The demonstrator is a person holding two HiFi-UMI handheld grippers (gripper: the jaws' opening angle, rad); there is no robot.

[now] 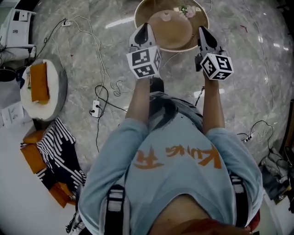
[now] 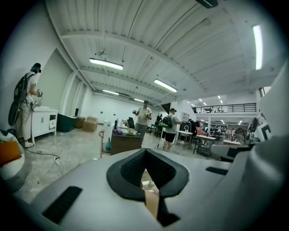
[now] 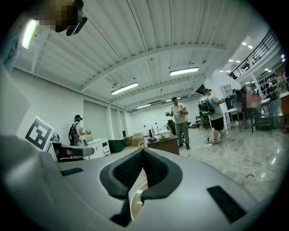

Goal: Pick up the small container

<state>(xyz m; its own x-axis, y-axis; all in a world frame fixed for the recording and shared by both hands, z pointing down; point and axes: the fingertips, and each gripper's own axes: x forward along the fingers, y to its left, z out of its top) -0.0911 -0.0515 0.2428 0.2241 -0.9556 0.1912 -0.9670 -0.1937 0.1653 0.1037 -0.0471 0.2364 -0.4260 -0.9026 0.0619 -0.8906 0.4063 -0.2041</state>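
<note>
In the head view a round wooden tray (image 1: 200, 27) lies on the marble floor ahead of me. On it rests a tan domed container (image 1: 171, 28) with a small knob on top, and a sprig of flowers (image 1: 185, 9) sits at the back. My left gripper (image 1: 143, 26) hangs over the tray's left rim and my right gripper (image 1: 202, 30) over its right rim, one on either side of the dome. Both point almost level. In the gripper views the left gripper (image 2: 145, 150) and the right gripper (image 3: 142, 149) have their dark pads together with nothing between them.
A round white seat (image 1: 50, 103) with an orange cushion stands at the left. A power strip (image 1: 95, 109) and loose cables cross the floor. Striped and orange cloth (image 1: 55, 147) lies at the lower left. Farther off stand a dark table (image 2: 125, 142), a white cabinet (image 2: 43, 122) and several people.
</note>
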